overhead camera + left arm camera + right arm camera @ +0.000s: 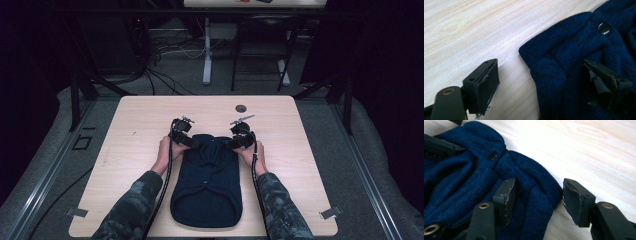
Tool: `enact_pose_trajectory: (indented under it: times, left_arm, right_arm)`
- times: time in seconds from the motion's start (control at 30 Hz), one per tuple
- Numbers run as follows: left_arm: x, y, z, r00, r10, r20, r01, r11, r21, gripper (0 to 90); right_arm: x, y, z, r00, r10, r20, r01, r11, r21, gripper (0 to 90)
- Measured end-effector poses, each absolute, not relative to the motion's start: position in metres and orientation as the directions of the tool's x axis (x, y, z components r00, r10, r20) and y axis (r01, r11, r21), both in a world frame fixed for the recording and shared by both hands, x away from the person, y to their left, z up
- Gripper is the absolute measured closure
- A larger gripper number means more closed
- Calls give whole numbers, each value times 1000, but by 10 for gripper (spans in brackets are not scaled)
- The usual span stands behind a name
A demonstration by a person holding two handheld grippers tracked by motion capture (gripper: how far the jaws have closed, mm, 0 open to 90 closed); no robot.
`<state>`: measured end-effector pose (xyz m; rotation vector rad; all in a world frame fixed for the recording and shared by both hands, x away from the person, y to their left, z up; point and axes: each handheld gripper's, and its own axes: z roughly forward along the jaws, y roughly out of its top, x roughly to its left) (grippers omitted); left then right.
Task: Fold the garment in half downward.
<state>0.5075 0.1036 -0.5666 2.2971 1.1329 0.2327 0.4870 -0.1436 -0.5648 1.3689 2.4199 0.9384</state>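
Navy knit garment (207,180) between open hand-held grippers

Looks like a lab or recording studio set up for data capture, dimly lit. Pale wood-grain square tabletop (150,125) with a round cable grommet hole (241,108) near the far edge, boxed in by a black metal frame of uprights and braces (76,100). Grey carpeted floor (50,145) with aluminium rails (367,175) running along left and right. Loose black and white cables (165,55) tangled on the floor at the far side. White desk leg (207,50) and black chair legs (260,55) beyond, under a second light tabletop (250,3) at the far edge. Dark surroundings either side.
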Motion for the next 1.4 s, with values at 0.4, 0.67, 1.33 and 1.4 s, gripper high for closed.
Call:
enact_pose_trajectory:
  times: [0.4, 0.67, 1.33, 1.4]
  left_arm:
    - [503, 101, -564, 641, 762, -96, 666, -489, 563, 339]
    - [502, 100, -563, 651, 749, -121, 661, -481, 575, 493]
    - [492, 99, -558, 662, 743, -96, 623, -474, 622, 725]
    - [491, 98, -557, 664, 742, -90, 617, -476, 628, 728]
  right_arm:
    - [487, -141, -567, -580, 805, 125, 685, 399, 609, 564]
    - [486, -138, -565, -596, 795, 118, 677, 418, 606, 643]
    - [478, -136, -557, -607, 794, 44, 630, 446, 635, 716]
    - [476, -136, -555, -606, 794, 43, 624, 441, 646, 719]
